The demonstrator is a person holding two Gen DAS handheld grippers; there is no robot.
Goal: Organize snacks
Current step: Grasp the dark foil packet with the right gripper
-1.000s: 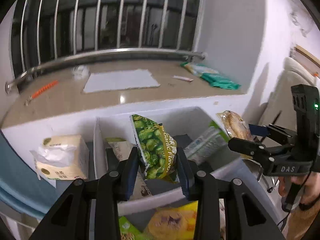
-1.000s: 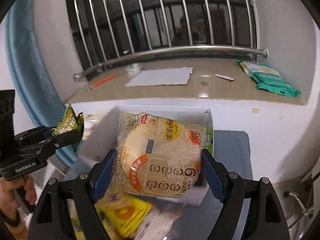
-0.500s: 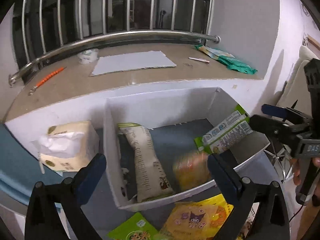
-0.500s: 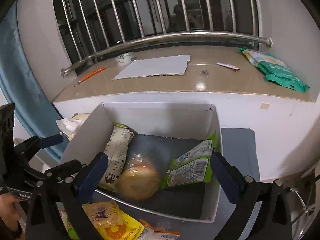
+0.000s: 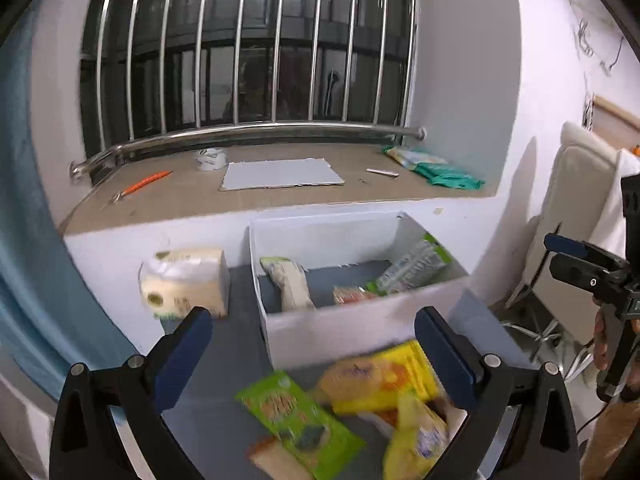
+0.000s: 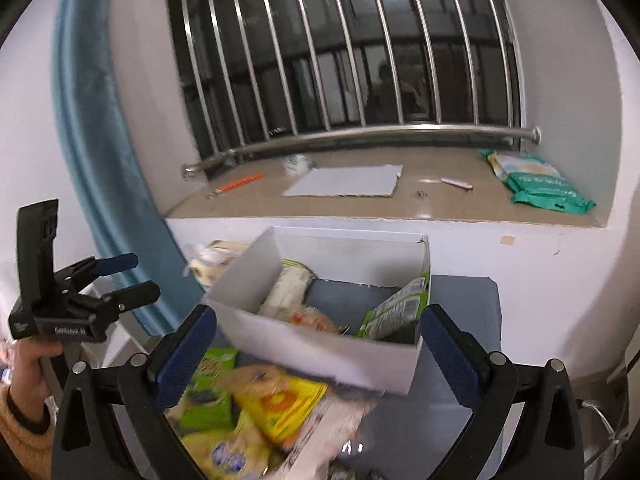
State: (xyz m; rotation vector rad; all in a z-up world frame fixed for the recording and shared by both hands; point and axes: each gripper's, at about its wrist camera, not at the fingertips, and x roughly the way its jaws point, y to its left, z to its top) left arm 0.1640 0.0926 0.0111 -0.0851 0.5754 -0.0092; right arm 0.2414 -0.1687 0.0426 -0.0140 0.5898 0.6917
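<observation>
A white cardboard box (image 5: 352, 328) (image 6: 320, 356) stands on the grey table and holds a long beige packet (image 5: 290, 282) (image 6: 286, 290), a round bread pack (image 5: 350, 294) (image 6: 314, 320) and a green-and-white packet (image 5: 412, 266) (image 6: 394, 310). Loose snacks lie in front of it: a green packet (image 5: 296, 420) (image 6: 206, 396) and yellow packets (image 5: 384, 378) (image 6: 280, 400). My left gripper (image 5: 314, 342) is open and empty, pulled back above the loose pile. My right gripper (image 6: 318, 340) is open and empty, also above the pile. Each gripper shows in the other's view (image 5: 576, 260) (image 6: 116, 280).
A tissue pack (image 5: 186, 284) sits left of the box. Behind is a window ledge with a grey sheet (image 5: 282, 174), an orange pen (image 5: 146, 182) and green packets (image 5: 436, 168). A blue curtain (image 6: 104, 184) hangs left; a white chair (image 5: 576, 208) stands right.
A second ago each gripper held a snack over the box; both let go, opened wide, and pulled back. The bread pack now lies in the box.
</observation>
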